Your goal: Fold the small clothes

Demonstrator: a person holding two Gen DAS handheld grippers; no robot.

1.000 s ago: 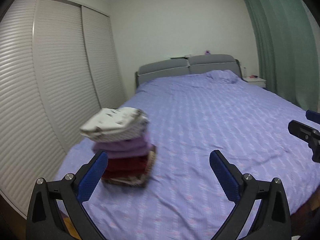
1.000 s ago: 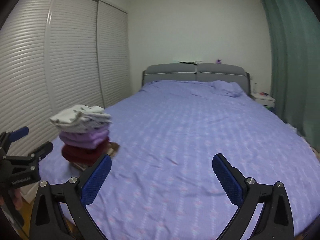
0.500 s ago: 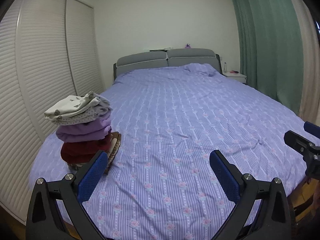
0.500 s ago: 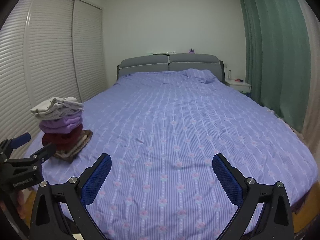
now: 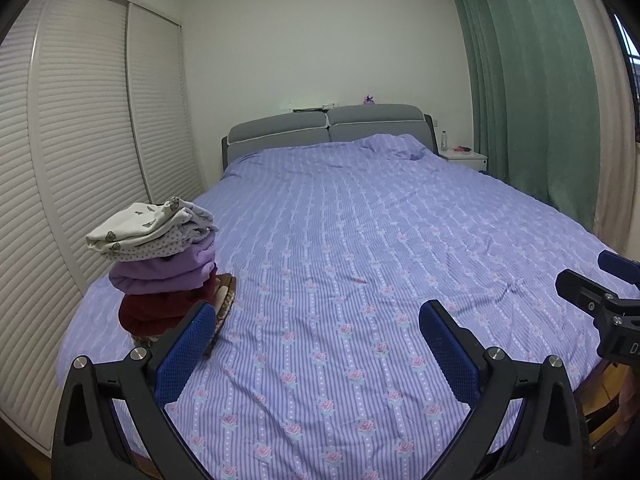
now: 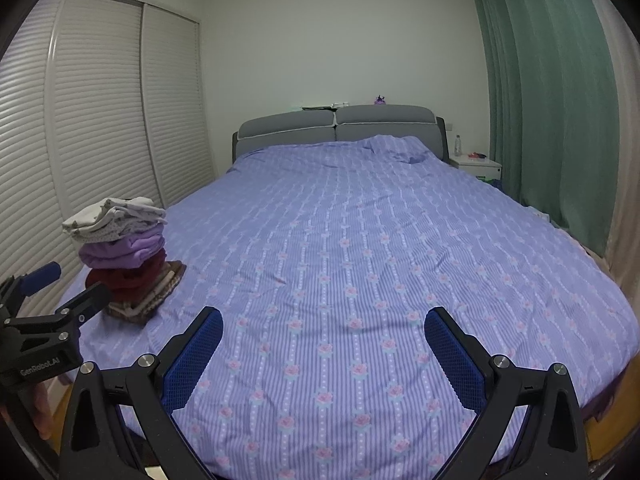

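Observation:
A stack of folded small clothes [image 5: 160, 264] [image 6: 124, 252] stands near the front left corner of the bed: white patterned pieces on top, lilac ones below, dark red under those, a brown patterned piece at the bottom. My left gripper [image 5: 316, 344] is open and empty, held over the bed's front edge just right of the stack. My right gripper [image 6: 322, 344] is also open and empty, further right over the front edge. In the right wrist view the left gripper's fingers [image 6: 80, 300] show at the left edge. No loose garment lies on the bed.
The bed [image 5: 400, 240] has a purple striped floral cover and a grey headboard [image 5: 328, 128]. White slatted wardrobe doors [image 5: 80, 140] run along the left. Green curtains [image 5: 528, 80] hang at the right, with a white nightstand [image 5: 464, 158] beside the headboard.
Both grippers have drawn back from the stack toward the foot of the bed and swung right, so the stack now sits further left and smaller. Both stay open.

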